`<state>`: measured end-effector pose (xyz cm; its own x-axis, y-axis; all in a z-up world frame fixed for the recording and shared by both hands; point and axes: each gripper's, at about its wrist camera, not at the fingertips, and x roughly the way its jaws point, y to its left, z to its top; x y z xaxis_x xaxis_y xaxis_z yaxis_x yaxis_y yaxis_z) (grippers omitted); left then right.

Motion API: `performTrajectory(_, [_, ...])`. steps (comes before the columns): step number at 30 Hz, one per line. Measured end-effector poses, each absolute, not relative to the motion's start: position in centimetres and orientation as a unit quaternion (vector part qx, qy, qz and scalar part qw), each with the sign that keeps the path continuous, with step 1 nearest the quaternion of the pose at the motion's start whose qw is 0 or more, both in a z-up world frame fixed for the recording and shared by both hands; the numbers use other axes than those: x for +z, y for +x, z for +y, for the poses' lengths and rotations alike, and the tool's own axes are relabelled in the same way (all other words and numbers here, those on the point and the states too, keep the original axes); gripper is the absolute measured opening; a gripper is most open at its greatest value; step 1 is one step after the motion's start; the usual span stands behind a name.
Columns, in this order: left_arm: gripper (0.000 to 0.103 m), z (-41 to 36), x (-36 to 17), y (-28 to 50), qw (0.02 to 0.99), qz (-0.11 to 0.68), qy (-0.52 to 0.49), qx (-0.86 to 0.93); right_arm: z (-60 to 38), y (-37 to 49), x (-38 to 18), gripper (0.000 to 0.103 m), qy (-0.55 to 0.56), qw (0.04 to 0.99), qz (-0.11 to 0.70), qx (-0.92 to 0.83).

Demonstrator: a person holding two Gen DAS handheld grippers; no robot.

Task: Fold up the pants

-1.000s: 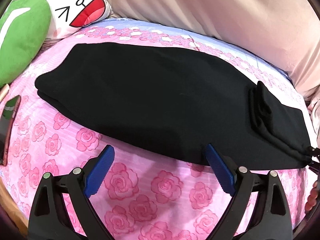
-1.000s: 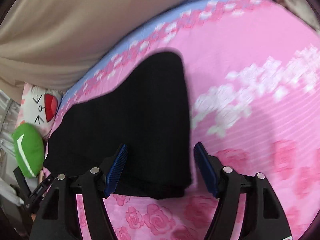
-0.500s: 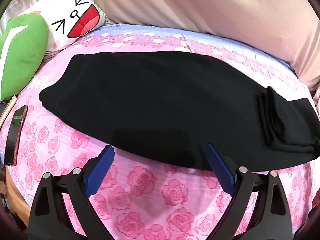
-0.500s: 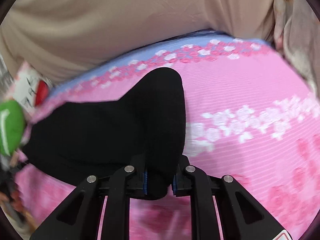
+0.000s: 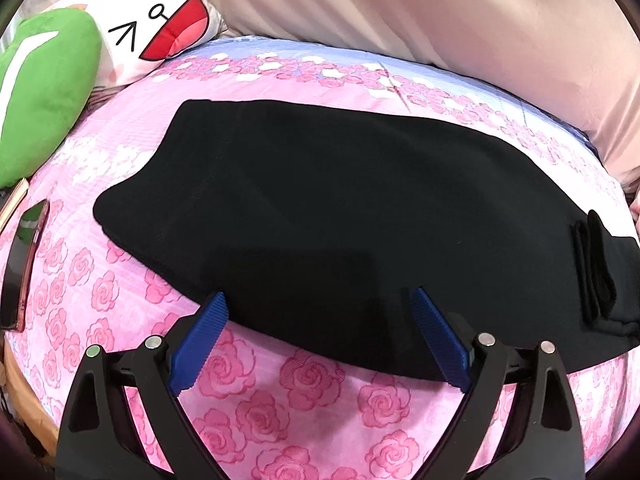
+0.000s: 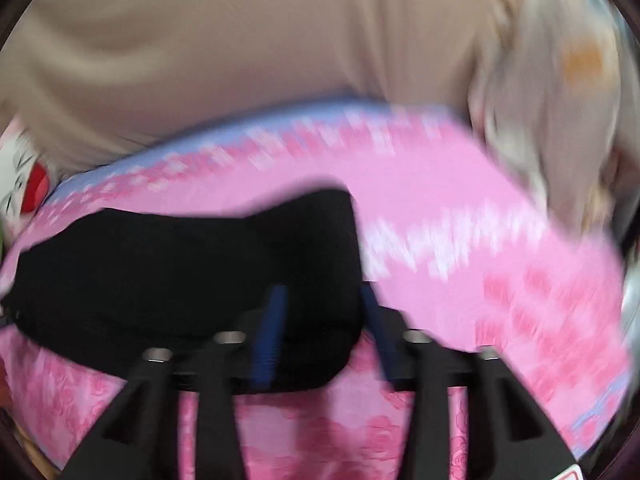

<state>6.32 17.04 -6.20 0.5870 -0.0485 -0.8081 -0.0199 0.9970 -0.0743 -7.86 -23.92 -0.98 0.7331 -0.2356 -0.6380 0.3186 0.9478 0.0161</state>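
Note:
Black pants (image 5: 320,200) lie folded lengthwise across a pink rose-print bedsheet (image 5: 320,400). A small doubled-over fold (image 5: 592,272) sits near their right end. My left gripper (image 5: 318,312) is open, its blue pads astride the pants' near edge without pressing on it. The right wrist view is blurred by motion. There my right gripper (image 6: 321,292) has its jaws opening, and the end of the pants (image 6: 180,272) lies between the blue pads, which stand apart from it.
A green plush (image 5: 40,92) and a white cushion with a cartoon face (image 5: 160,20) sit at the far left. A phone (image 5: 20,264) lies at the bed's left edge. Beige fabric (image 5: 440,12) runs along the back, and pale patterned cloth (image 6: 560,80) is at the right.
My right gripper clamped onto the pants' end half a second ago and its jaws now stand apart again; it rose and turned. The left gripper stayed open and barely moved.

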Motion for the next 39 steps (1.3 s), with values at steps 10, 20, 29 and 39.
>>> performTrajectory(10, [0.091,20.1,-5.9,5.6,0.888,0.452,-0.084,-0.014,-10.0,0.5,-5.9,0.058,-0.067,0.901,0.426,0.047])
performTrajectory(20, [0.093,29.3,-7.3,7.1,0.867,0.447,-0.219,0.038,-7.9,5.2,-6.0,0.024,-0.016,0.896,0.439,0.068])
performTrajectory(29, [0.018,29.0,-7.0,11.3,0.868,0.434,-0.231,0.064,-11.0,0.4,-1.9,0.072,0.028,0.929,0.368,0.03])
performTrajectory(39, [0.019,8.2,5.0,6.0,0.924,0.349,-0.066,-0.14,-22.2,-4.8,-0.9,0.079,0.2,0.922,0.329,-0.027])
